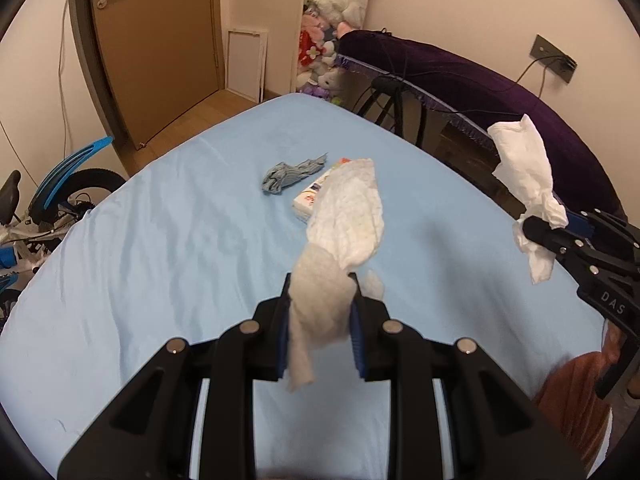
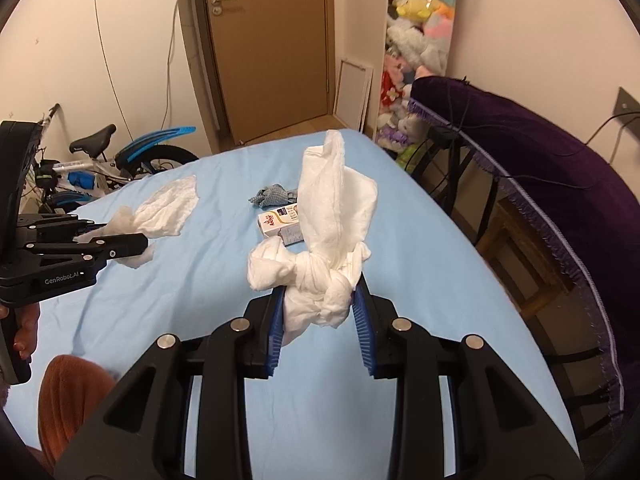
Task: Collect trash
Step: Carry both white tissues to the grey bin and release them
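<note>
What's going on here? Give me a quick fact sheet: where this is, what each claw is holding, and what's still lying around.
Place: a bedroom, over a bed with a light blue sheet
Left gripper: shut on a crumpled white tissue, lifted off the bed
Right gripper: shut on a knotted white tissue, also off the bed
Left on the bed: a small carton and a grey-blue sock, close together
Nearby: bicycle, brown door, stuffed toys
</note>
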A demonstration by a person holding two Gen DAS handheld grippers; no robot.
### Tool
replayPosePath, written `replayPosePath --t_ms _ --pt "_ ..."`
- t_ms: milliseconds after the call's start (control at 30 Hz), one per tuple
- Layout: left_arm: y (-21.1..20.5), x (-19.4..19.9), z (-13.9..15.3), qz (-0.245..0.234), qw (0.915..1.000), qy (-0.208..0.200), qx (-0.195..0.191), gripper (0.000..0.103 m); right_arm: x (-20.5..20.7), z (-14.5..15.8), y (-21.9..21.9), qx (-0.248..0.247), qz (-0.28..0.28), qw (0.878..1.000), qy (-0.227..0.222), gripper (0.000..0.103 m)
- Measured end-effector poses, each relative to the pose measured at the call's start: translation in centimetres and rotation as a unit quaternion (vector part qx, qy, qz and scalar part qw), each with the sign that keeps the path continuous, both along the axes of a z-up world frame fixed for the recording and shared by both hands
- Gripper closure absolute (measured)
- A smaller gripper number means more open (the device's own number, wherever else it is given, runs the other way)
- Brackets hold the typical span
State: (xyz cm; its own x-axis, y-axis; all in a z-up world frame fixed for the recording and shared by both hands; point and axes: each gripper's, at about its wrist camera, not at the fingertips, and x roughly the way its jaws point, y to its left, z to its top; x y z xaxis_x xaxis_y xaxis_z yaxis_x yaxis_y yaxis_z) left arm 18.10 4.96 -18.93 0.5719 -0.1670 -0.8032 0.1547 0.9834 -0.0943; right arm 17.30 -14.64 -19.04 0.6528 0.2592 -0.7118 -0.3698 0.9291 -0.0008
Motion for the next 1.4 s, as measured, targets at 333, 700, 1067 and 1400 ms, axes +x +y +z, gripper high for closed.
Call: replayPosePath --t_ms 333,700,1067,1400 --pt "-8.9 -6.6 5.0 -0.095 0.9945 -0.043 -0.005 0.079 -10.1 5.4 -8.3 0.011 -0.060 0.997 -0.046 0.073" --pt "-22.3 -10.9 10.0 -0.230 0.9687 -0.088 -0.028 0.078 -21.5 10.5 -22.6 0.004 -0.195 0.977 -0.080 0.073" --pt "-39.8 -16.6 14.9 -0.402 0.9072 -0.113 -0.049 0.078 -34.2 15.5 -37.3 -0.013 -0.354 0.930 -0.101 0.073" --pt "-54.6 -22.0 17.1 -0.516 0.8474 -0.097 -0.077 0.078 -41.2 18.3 -45.5 -0.024 -0.423 0.901 -0.092 0.073"
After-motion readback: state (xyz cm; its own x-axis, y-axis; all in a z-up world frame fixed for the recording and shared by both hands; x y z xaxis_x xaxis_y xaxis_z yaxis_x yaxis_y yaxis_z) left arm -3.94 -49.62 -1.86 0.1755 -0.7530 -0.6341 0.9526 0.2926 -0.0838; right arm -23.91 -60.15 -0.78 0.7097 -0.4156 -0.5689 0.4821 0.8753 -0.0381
